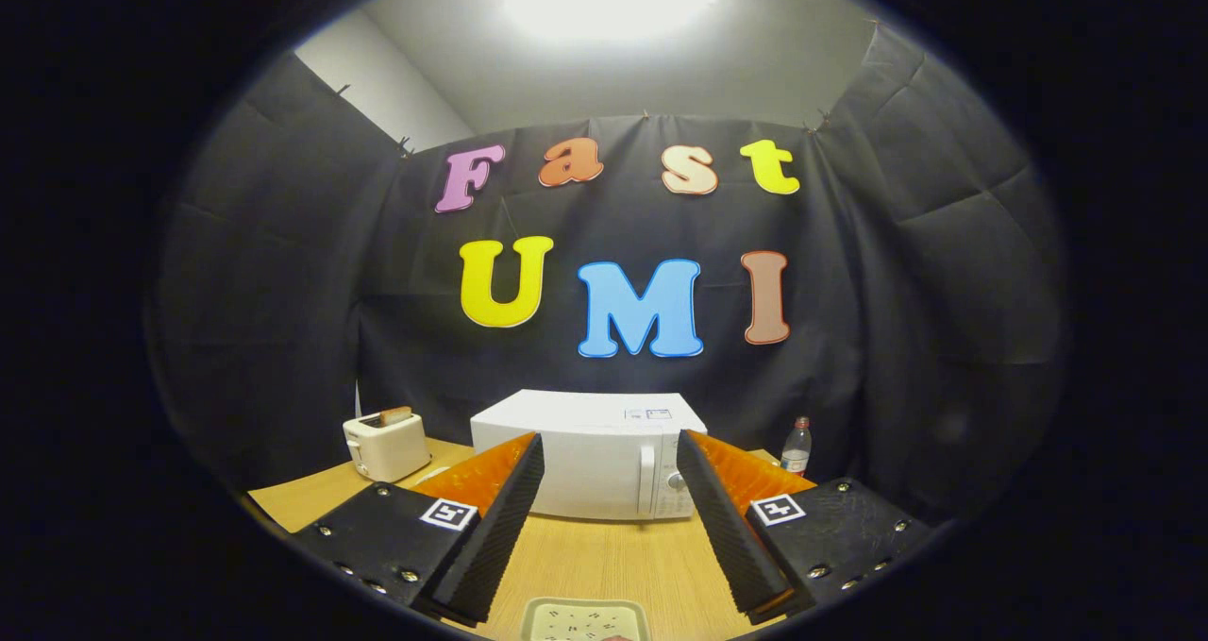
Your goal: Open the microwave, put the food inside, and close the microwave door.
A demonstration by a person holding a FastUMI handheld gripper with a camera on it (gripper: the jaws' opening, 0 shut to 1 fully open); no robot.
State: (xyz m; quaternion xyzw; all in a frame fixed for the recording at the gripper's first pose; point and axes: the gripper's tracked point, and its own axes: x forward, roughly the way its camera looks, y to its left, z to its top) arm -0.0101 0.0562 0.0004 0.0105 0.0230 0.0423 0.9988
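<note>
A white microwave (590, 457) stands on the wooden table (604, 556) beyond my fingers, its door closed and the vertical handle (647, 479) beside the control knobs on its right. My gripper (609, 471) is open, held well back from the microwave, with nothing between its fingers. A pale square plate (585, 620) lies on the table just below and between the fingers, close to me; something small shows at its near rim, and I cannot tell what it is.
A white toaster (385, 445) with a slice of bread sticking out stands to the left of the microwave. A clear plastic bottle with a red cap (796, 447) stands to the microwave's right, near the black cloth wall.
</note>
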